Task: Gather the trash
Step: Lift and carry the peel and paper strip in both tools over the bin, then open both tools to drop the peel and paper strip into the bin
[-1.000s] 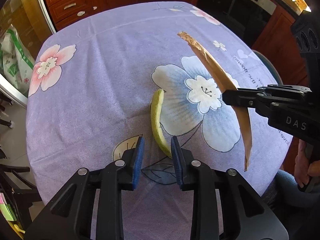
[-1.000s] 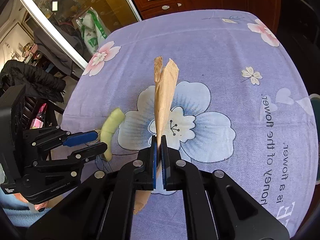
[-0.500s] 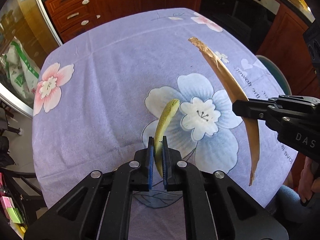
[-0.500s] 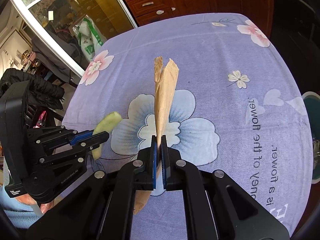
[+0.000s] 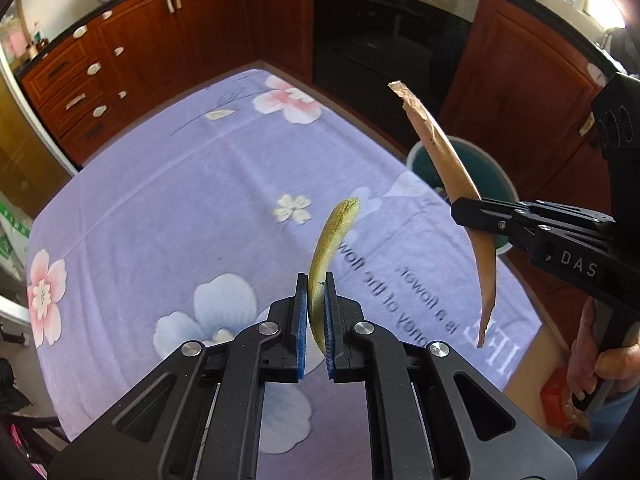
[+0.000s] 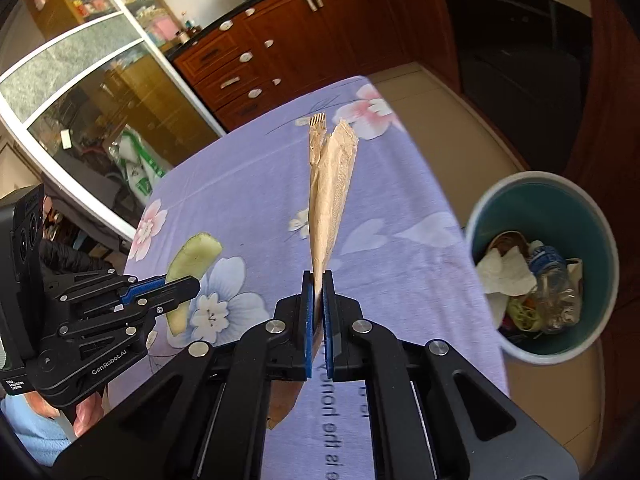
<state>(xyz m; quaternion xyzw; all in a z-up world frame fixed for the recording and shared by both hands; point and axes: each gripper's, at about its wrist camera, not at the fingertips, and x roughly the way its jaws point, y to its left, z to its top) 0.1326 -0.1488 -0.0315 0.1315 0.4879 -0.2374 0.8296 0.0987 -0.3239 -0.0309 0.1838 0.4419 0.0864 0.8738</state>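
Observation:
My left gripper (image 5: 316,284) is shut on a curved green peel (image 5: 330,236), held edge-up above the purple flowered tablecloth (image 5: 180,200). In the right wrist view the same peel (image 6: 192,258) sticks up from the left gripper (image 6: 188,284) at the lower left. My right gripper (image 6: 318,280) is shut on a torn brown paper wrapper (image 6: 330,196) that stands upright between its blue pads. From the left wrist view the wrapper (image 5: 444,160) hangs in the right gripper (image 5: 460,210) in front of a teal trash bin (image 5: 488,172).
The teal bin (image 6: 600,240) stands on the floor off the table's right edge, holding tissue, a plastic bottle and scraps. Wooden cabinets (image 5: 140,52) and a black oven (image 5: 392,32) line the far wall. A glass cabinet (image 6: 80,92) stands at the left.
Both grippers lifted and swung toward the table's right side, carrying the peel and the wrapper. The left gripper closed on the peel and raised it off the cloth. The bin came into view.

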